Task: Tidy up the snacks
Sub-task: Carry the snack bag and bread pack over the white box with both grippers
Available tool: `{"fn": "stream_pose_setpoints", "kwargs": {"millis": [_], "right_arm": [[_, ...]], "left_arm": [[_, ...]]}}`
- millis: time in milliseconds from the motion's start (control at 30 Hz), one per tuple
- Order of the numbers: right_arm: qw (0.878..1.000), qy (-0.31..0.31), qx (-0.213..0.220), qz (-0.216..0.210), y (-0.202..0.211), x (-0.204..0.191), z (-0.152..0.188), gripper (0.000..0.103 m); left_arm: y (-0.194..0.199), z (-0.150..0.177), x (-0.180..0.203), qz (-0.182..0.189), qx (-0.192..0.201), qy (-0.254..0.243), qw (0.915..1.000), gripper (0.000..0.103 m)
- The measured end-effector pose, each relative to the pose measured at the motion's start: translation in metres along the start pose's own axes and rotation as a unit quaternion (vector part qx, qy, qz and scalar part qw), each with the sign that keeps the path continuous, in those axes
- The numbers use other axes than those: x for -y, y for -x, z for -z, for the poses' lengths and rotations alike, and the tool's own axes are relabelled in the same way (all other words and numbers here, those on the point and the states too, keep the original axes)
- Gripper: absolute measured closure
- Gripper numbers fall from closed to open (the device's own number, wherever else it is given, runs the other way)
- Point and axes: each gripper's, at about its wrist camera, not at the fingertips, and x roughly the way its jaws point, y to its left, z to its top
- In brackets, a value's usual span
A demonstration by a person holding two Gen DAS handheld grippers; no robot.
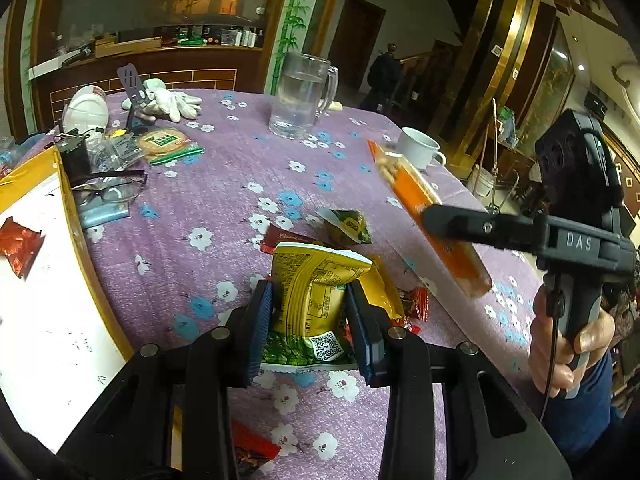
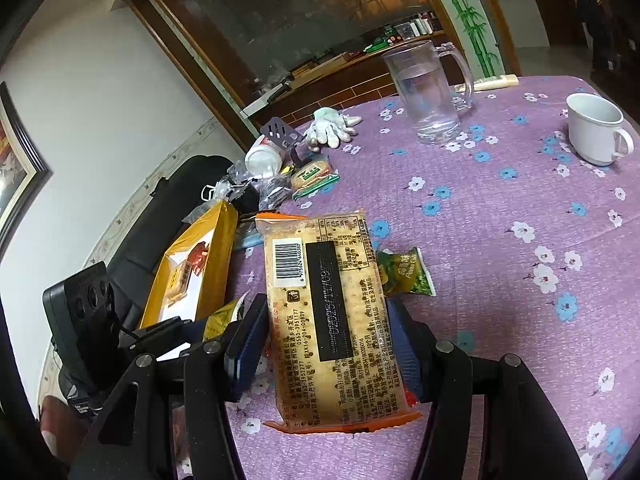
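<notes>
Surface: round, under a purple cloth with white and blue flowers.
Your left claw: clenched on a yellow-green packet, raised over loose snacks.
Your right claw: grasping an orange cracker pack, held above the surface.
Box: yellow-rimmed, at the left edge, with a red snack inside.
Also on the surface: glass mug, white cup, gloves, glasses.
Room: wooden cabinet with glass behind; bamboo-painted pillar.
</notes>
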Motion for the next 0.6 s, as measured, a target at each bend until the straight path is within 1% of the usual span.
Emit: {"fn": "stream_pose_setpoints", "kwargs": {"millis": [167,300,367,600], "right_arm": [[1.0,-0.006,-0.005,-0.012,-0.005,-0.006,0.001,0.044],[1.0,-0.003,-0.012,-0.012,-0.012,-0.023,0.002,0.044],[1.0,0.002,-0.015,-0.017,-0.016,-0.035,0.002,0.044],[0.998,0.04,-0.028,-0.045,-0.037,-0.101,-0.003,0.044]], "left_arm": [[0.013,-0.005,-0.011,0.0,0.021,0.02,0.9996,0.069],[0.027,-0.009,-0.028,-0.009,0.037,0.048,0.9982,0.069],[0.036,-0.009,-0.04,-0.029,0.041,0.064,0.9967,0.069],[0.071,-0.001,-0.084,-0.087,0.065,0.105,0.9885,0.069]]}}
